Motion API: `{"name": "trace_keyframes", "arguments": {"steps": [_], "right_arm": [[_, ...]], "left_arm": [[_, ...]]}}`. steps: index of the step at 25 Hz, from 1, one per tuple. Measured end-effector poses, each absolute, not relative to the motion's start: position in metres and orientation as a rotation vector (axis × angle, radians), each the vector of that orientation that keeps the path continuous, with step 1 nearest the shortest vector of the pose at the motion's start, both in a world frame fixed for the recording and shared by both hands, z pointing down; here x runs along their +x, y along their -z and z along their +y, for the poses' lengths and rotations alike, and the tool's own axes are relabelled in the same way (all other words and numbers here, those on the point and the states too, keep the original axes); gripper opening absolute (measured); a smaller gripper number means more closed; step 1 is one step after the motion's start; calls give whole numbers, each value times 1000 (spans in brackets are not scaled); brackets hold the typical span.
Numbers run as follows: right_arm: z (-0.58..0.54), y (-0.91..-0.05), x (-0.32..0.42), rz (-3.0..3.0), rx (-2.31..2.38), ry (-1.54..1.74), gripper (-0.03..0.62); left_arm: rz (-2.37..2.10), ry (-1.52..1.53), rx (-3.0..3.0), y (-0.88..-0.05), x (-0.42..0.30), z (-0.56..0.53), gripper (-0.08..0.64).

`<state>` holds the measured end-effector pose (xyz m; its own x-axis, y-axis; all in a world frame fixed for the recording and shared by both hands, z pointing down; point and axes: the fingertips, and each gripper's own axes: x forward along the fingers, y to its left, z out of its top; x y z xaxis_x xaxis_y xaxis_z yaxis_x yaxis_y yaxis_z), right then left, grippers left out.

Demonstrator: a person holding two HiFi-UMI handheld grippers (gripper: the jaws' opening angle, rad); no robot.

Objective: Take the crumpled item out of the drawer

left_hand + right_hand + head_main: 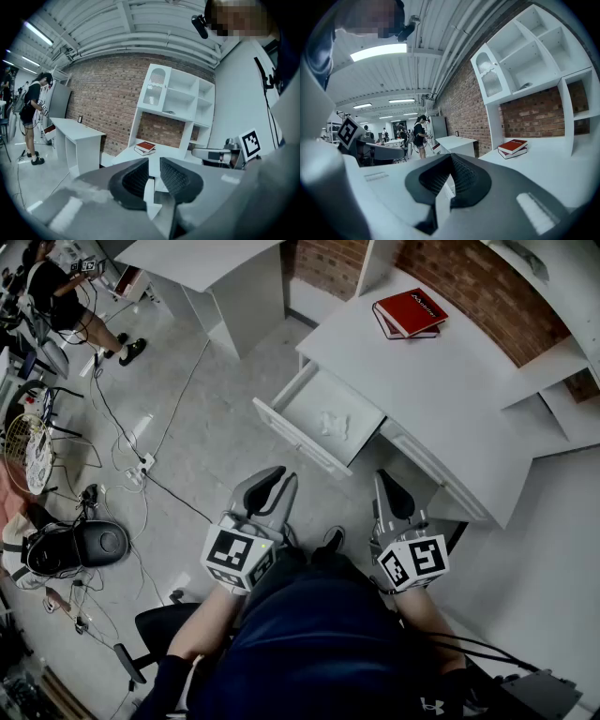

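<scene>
left tongs [272, 486] apart, right tongs [389, 486] together, both short of drawer [314, 401] | bring your left down onto crumpled item [334, 423] inside

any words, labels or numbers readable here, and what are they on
No text here can be quoted.
Red book: white print on the cover, too small to read.
Marker cube: black-and-white square pattern, no words.
Second marker cube: the same kind of pattern, no words.

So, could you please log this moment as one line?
drawer: open | crumpled item: inside, untouched | left gripper: open, empty | right gripper: shut, empty | both: short of drawer
</scene>
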<state>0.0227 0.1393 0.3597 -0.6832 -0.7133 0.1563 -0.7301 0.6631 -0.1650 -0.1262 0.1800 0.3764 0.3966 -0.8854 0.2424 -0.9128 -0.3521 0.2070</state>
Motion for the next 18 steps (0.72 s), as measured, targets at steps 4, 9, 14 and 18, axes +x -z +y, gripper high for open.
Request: {"name": "trace_keyframes", "arguments": {"steps": [4, 9, 14, 18], "right_arm": [[138, -361, 35, -2799, 1215, -340, 2], [136, -361, 47, -2817, 1200, -358, 2], [132, -368, 64, -2849, 1190, -436, 2], [127, -379, 79, -2856, 1155, -486, 3]], "left_arm": [[-1572, -125, 2335, -369, -113, 176, 83], [-1590, -164, 2339, -376, -102, 178, 83], [-1615, -183, 2291, -376, -91, 177, 83], [-1702, -189, 2233, -377, -96, 174, 83]]}}
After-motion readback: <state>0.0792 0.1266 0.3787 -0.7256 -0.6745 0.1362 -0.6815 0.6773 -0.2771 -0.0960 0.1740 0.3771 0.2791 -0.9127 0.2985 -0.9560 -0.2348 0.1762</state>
